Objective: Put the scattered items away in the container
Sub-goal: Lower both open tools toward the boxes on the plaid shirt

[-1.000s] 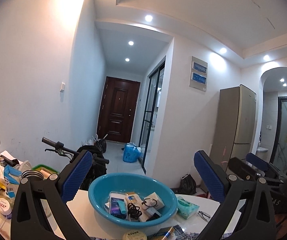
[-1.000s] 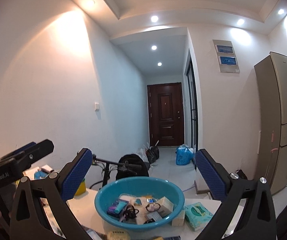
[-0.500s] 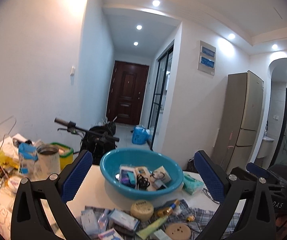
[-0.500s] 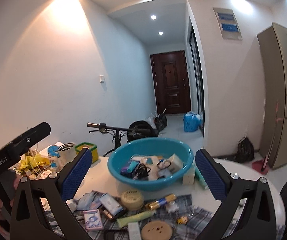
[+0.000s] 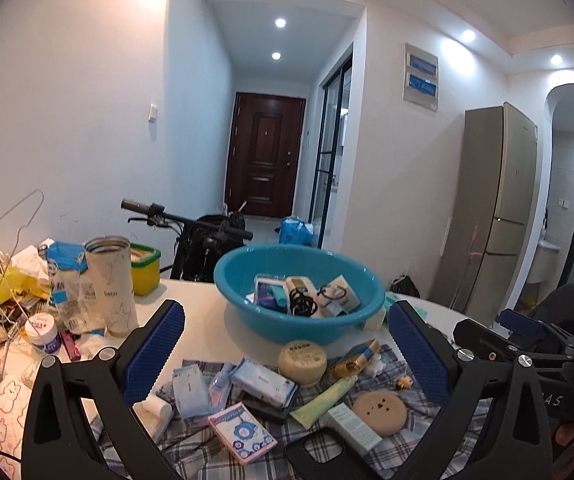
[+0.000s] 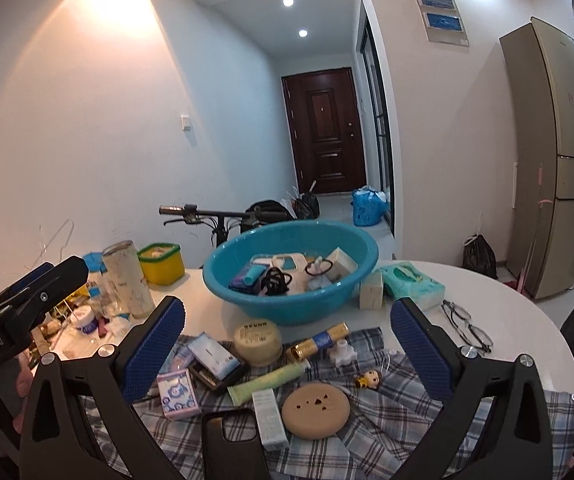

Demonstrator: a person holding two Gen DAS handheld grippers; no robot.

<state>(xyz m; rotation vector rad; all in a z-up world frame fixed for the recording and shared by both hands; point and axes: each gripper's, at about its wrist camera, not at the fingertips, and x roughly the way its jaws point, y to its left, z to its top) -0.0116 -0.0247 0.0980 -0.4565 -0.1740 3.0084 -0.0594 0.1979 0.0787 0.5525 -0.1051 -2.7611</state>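
A blue basin (image 5: 263, 328) (image 6: 279, 312) stands on the white round table and holds several small items. In front of it, on a plaid cloth (image 6: 367, 440), lie a round cream jar (image 5: 302, 362) (image 6: 258, 337), a green tube (image 6: 267, 378), a tan round disc (image 5: 379, 413) (image 6: 315, 409), a gold-blue tube (image 6: 319, 341), a pink-blue packet (image 5: 242, 432) (image 6: 178, 393), a white box (image 6: 270, 416) and a black phone case (image 6: 231, 440). My left gripper (image 5: 286, 356) and my right gripper (image 6: 287, 350) both hover open above these items, holding nothing.
At the left stand a tall cup (image 5: 111, 284), a yellow box with a green lid (image 5: 145, 268), a small white jar (image 5: 43, 332) and yellow bags. A green tissue pack (image 6: 411, 286) and glasses (image 6: 467, 326) lie right of the basin. A bicycle handlebar (image 5: 183, 218) and a fridge (image 6: 555, 160) stand beyond.
Both cameras have tilted down and closer to the table, so the plaid cloth and its scattered items have come into view. Both grippers stay open.
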